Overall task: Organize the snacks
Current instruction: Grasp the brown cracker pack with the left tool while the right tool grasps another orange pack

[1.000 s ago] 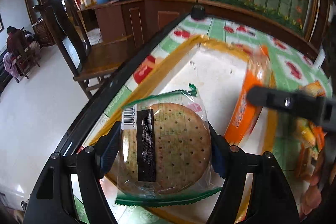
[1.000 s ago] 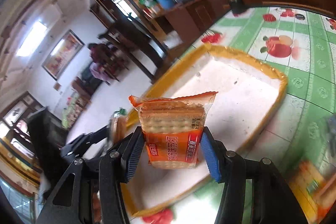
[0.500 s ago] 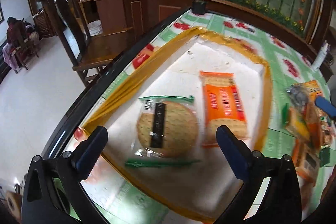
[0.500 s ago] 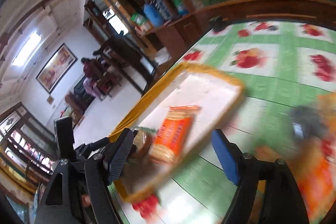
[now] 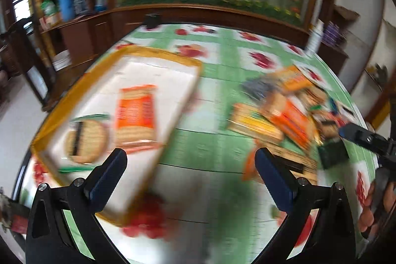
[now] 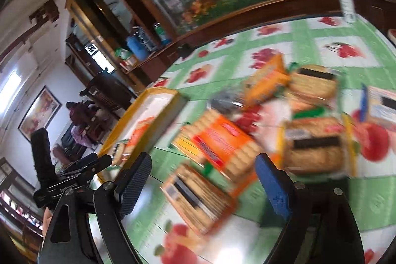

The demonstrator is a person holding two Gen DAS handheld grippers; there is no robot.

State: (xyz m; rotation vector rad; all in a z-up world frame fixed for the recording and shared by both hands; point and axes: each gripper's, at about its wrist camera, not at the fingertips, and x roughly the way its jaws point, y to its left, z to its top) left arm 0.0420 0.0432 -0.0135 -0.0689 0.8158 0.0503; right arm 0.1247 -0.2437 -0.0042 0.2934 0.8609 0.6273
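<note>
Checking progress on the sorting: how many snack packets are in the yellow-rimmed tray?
2: a round cracker packet at the yellow-rimmed tray's near end, an orange biscuit packet beside it.

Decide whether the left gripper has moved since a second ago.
Yes. The left gripper, jaws just opened and empty, has drawn back rightward off the tray; the round biscuit lies there.

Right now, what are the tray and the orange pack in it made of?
Tray: seemingly foam or plastic; matte white floor, yellow rim; blur leaves it open. Orange pack: thin plastic film, likely glossy; biscuits show through its clear ends.
</note>
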